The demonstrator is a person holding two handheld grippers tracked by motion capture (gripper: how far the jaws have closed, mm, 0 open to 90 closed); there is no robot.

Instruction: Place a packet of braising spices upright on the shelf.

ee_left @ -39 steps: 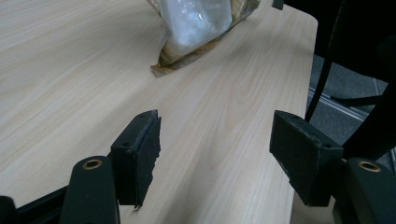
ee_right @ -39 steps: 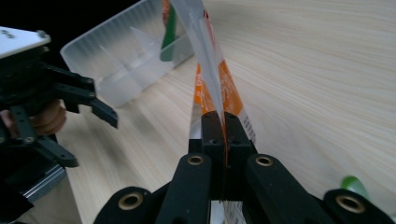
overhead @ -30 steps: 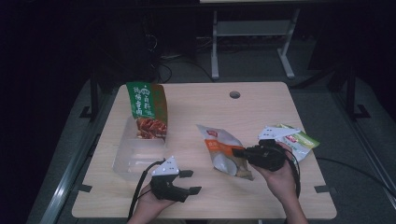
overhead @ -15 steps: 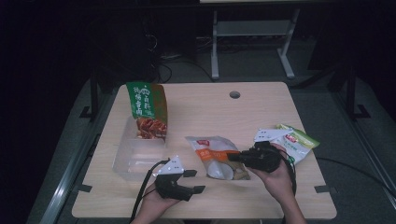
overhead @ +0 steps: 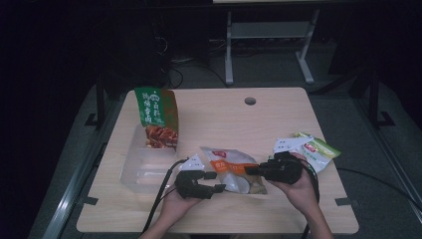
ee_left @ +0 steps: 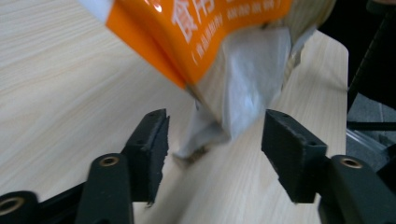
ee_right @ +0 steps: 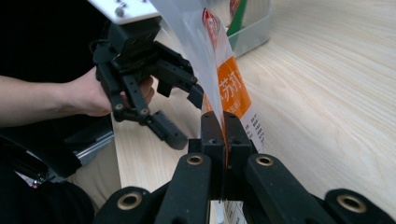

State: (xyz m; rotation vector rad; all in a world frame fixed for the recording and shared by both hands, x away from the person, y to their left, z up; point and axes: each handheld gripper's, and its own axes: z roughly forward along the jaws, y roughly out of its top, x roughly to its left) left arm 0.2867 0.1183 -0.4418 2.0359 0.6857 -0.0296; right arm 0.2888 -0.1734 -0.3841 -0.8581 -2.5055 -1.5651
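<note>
- High view: the right gripper (overhead: 251, 171) stays clamped on the edge of the orange snack pouch (overhead: 231, 169), which has travelled leftward across the table (overhead: 278, 119) from its earlier spot near the right-hand packets (overhead: 311, 148).
- Left gripper view: the left gripper (ee_left: 212, 140) has its jaws spread wide, the pouch's lower corner hanging between them, untouched.
- Judgement: a hand-over or two-handed hold looks imminent; the clear container (overhead: 144, 167) with the green bag (overhead: 157, 114) lies just beyond, a likely destination.
</note>
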